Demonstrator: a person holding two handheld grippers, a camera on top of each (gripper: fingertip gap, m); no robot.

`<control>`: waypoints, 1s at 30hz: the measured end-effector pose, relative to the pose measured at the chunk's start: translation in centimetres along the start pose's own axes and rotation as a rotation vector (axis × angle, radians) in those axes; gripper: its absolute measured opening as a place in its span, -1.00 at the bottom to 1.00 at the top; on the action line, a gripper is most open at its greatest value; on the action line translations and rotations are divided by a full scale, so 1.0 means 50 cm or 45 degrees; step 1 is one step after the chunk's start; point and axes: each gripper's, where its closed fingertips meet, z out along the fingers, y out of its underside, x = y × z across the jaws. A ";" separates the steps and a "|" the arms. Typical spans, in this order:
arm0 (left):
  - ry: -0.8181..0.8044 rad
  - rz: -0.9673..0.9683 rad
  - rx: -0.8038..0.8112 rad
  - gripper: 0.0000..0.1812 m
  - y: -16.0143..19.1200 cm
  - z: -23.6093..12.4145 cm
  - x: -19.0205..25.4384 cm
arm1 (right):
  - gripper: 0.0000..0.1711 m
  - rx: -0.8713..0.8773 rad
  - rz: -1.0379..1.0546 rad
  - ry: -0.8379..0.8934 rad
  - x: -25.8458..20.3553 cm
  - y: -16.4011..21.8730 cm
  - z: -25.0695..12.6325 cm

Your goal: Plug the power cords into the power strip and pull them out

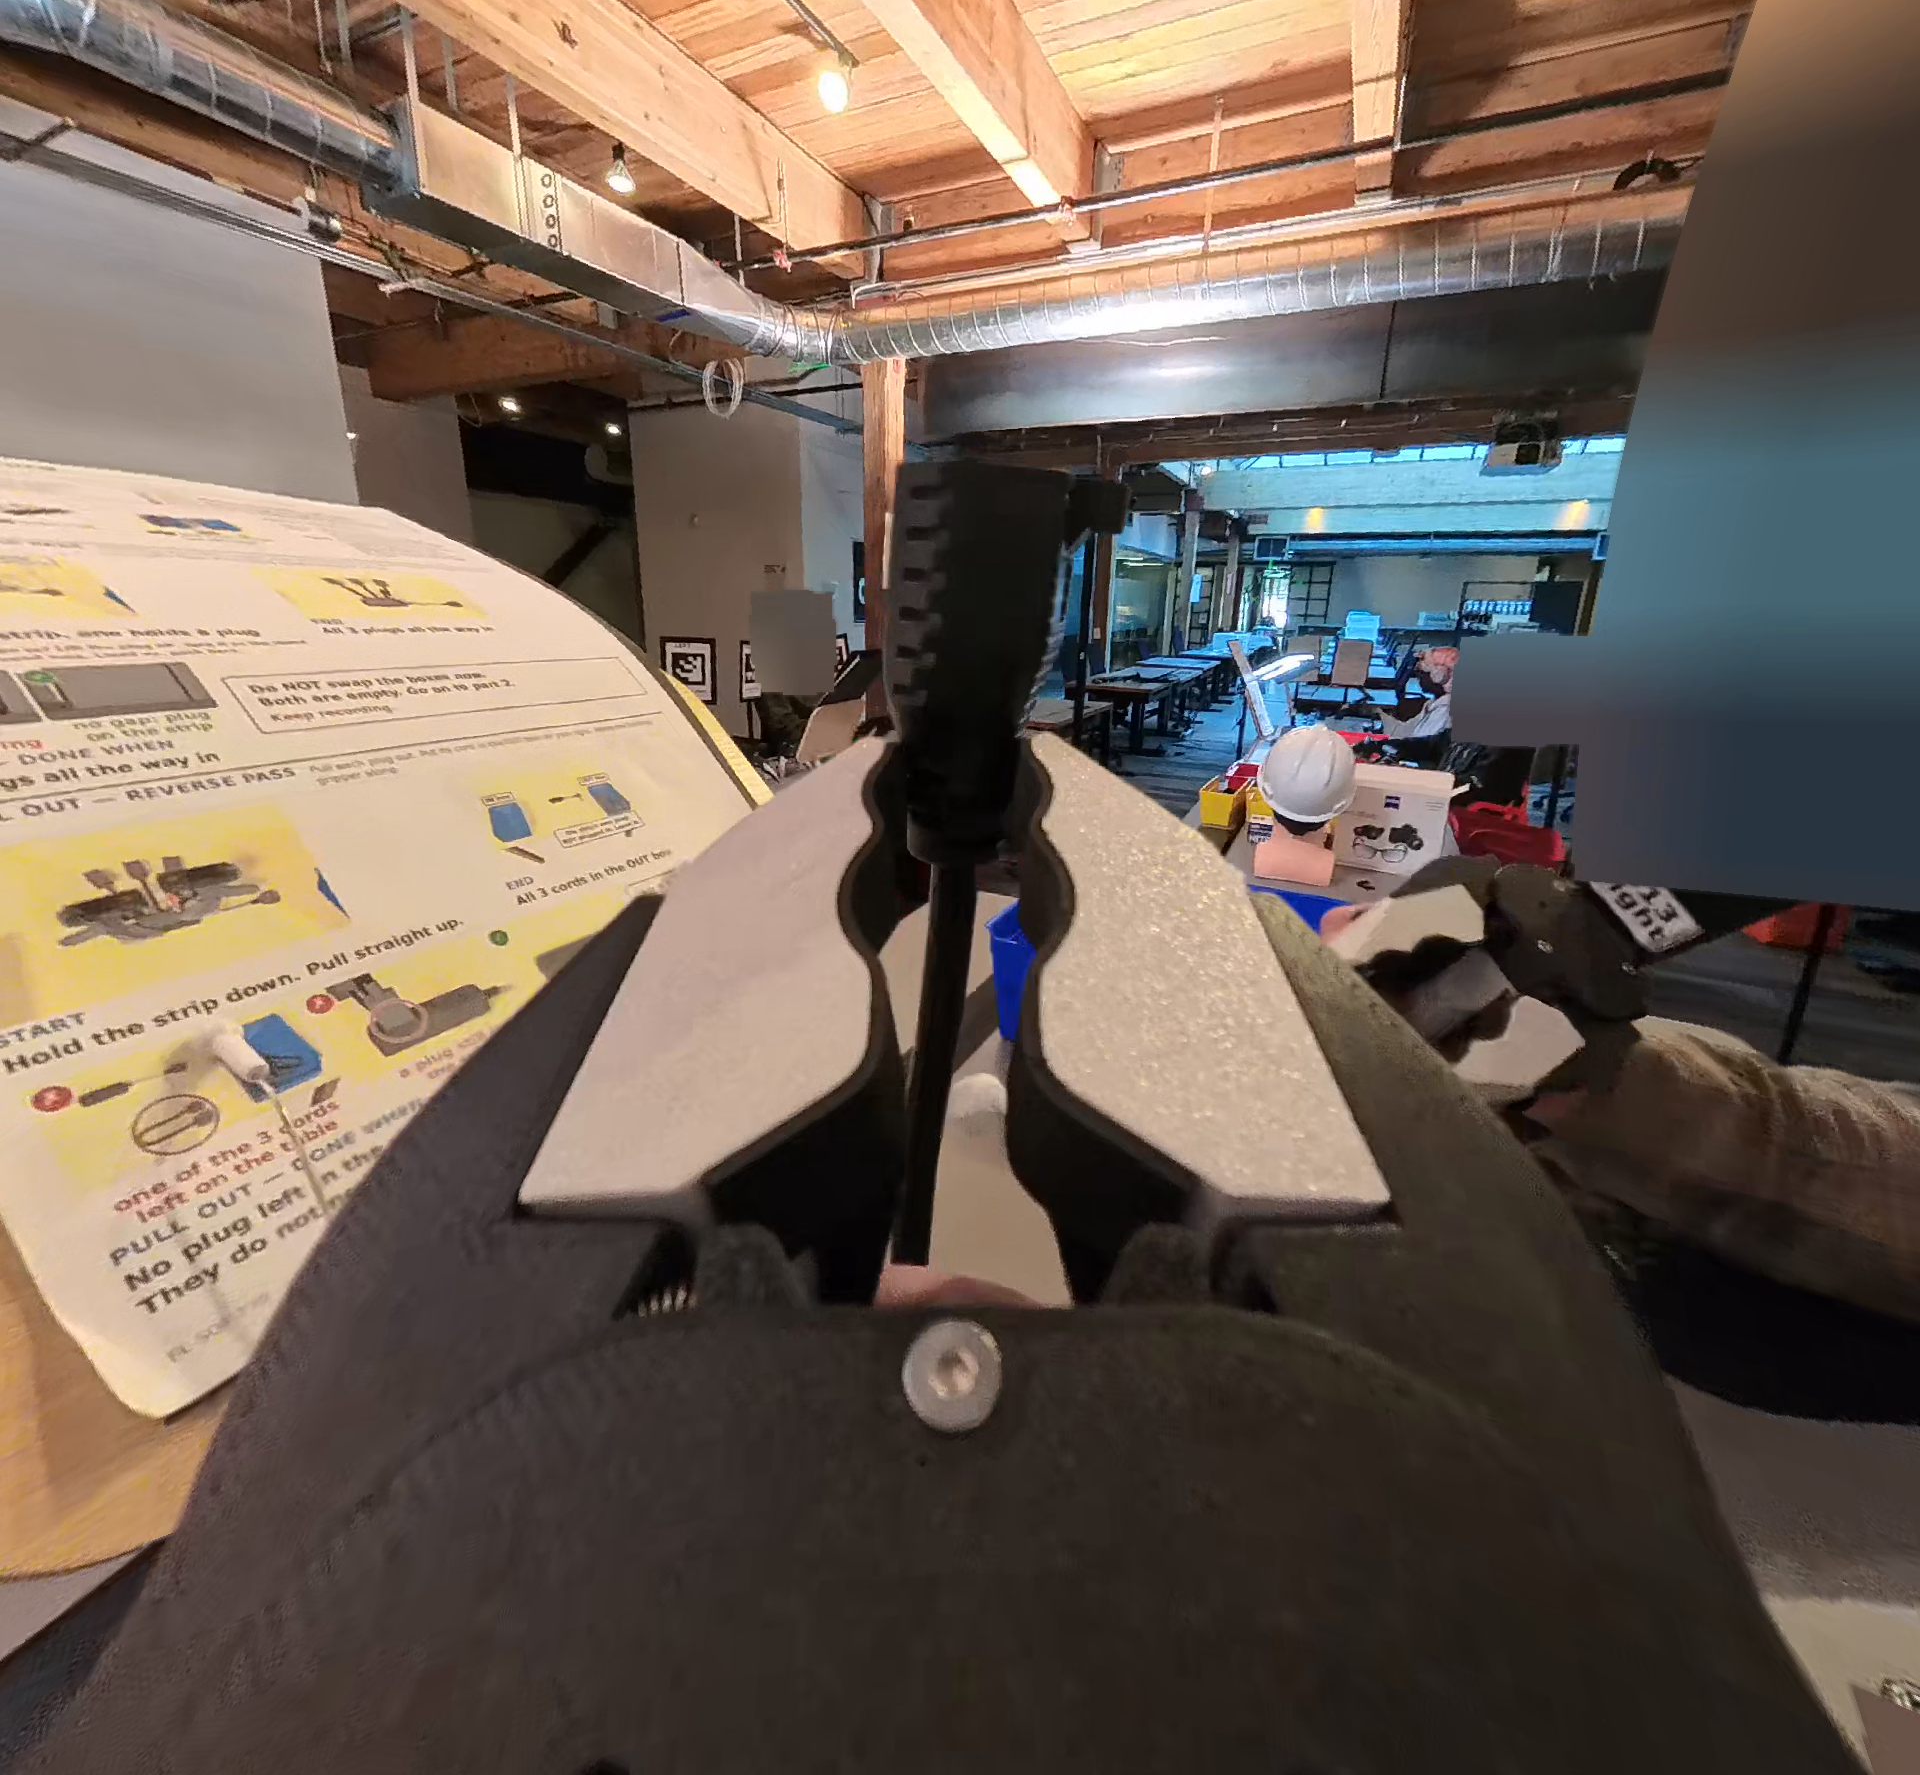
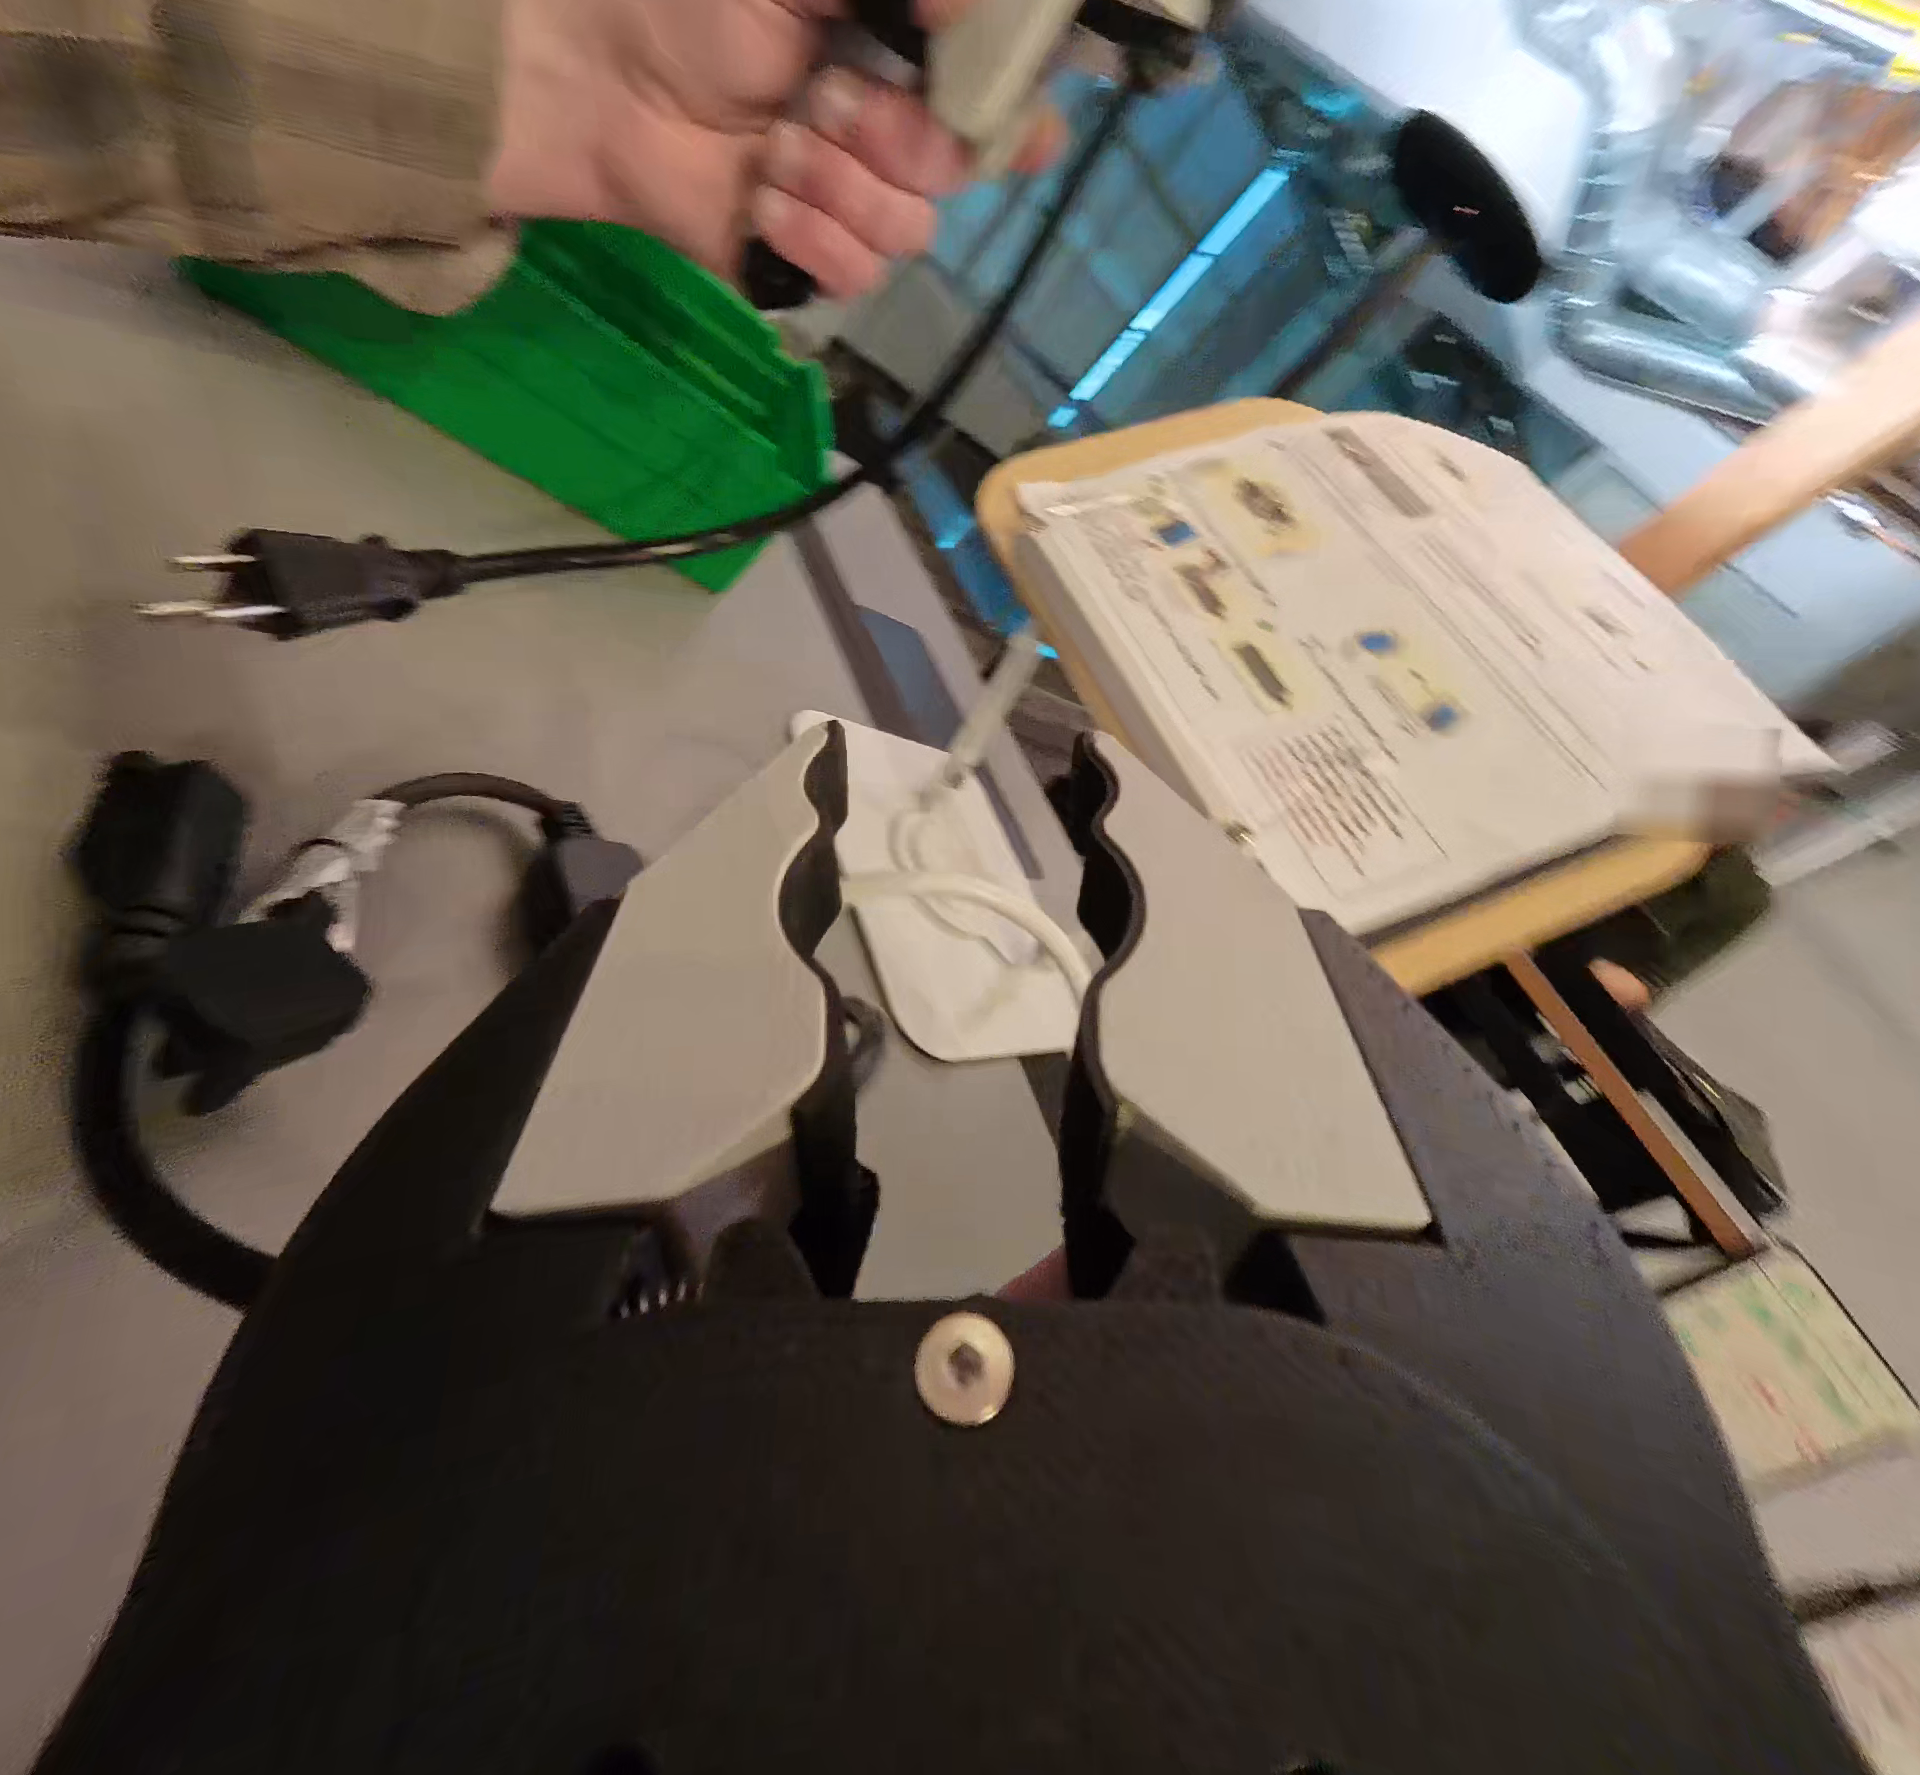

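Observation:
My left gripper (image 1: 961, 769) is shut on the ribbed end of a black power cord (image 1: 977, 603) and holds it up in the air. The cord runs down between the fingers. In the right wrist view the left gripper (image 2: 1039, 11) is at the top in a person's hand. The same cord hangs from it, and its two-prong plug (image 2: 281, 582) is free above the grey table (image 2: 582, 686). My right gripper (image 2: 958, 759) is open and empty over a white flat item with a white cable (image 2: 966, 936). It also shows in the left wrist view (image 1: 1455, 967). No power strip is clearly visible.
Other black cords and plugs (image 2: 208, 946) lie on the table at the left. A green bin (image 2: 540, 395) stands behind the hanging plug. An instruction sheet on a board (image 2: 1403, 665) stands at the right, also seen in the left wrist view (image 1: 260, 842). A blue bin (image 1: 1006, 967) shows beyond the left fingers. My hands' fingertips stand some 20 cm from each other.

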 end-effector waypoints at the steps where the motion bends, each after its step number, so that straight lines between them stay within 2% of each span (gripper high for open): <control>1: 0.006 -0.013 0.004 -0.86 0.002 0.003 0.002 | -0.51 0.004 -0.028 -0.079 -0.023 -0.015 0.011; 2: 0.012 -0.039 0.006 -0.80 0.004 0.006 0.003 | -0.51 0.001 -0.064 -0.144 -0.045 -0.026 0.021; 5: 0.030 -0.085 0.001 -0.80 0.011 0.015 0.009 | -0.50 -0.057 -0.229 -0.350 -0.121 -0.035 0.046; 8: 0.036 -0.099 -0.034 -0.80 0.020 0.022 0.014 | -0.51 -0.149 -0.530 -0.559 -0.201 -0.021 0.063; 11: 0.079 -0.127 -0.044 -0.80 0.022 0.029 0.029 | -0.43 -0.209 -0.827 -0.730 -0.258 -0.007 0.075; 15: 0.132 -0.143 -0.073 -0.80 0.027 0.041 0.054 | -0.32 -0.234 -1.088 -0.910 -0.299 0.010 0.093; 20: 0.226 -0.179 -0.083 -0.80 0.027 0.051 0.089 | -0.32 -0.230 -1.218 -1.170 -0.363 0.027 0.106; 24: 0.276 -0.202 -0.093 -0.80 0.031 0.059 0.112 | -0.70 -0.235 -1.202 -1.267 -0.399 0.026 0.121; 26: 0.274 -0.198 -0.110 -0.80 0.035 0.062 0.114 | -0.71 -0.252 -1.109 -1.293 -0.406 0.019 0.127; 30: 0.201 -0.195 -0.141 -0.79 0.046 0.060 0.086 | -0.74 -0.303 -0.964 -1.182 -0.367 0.002 0.152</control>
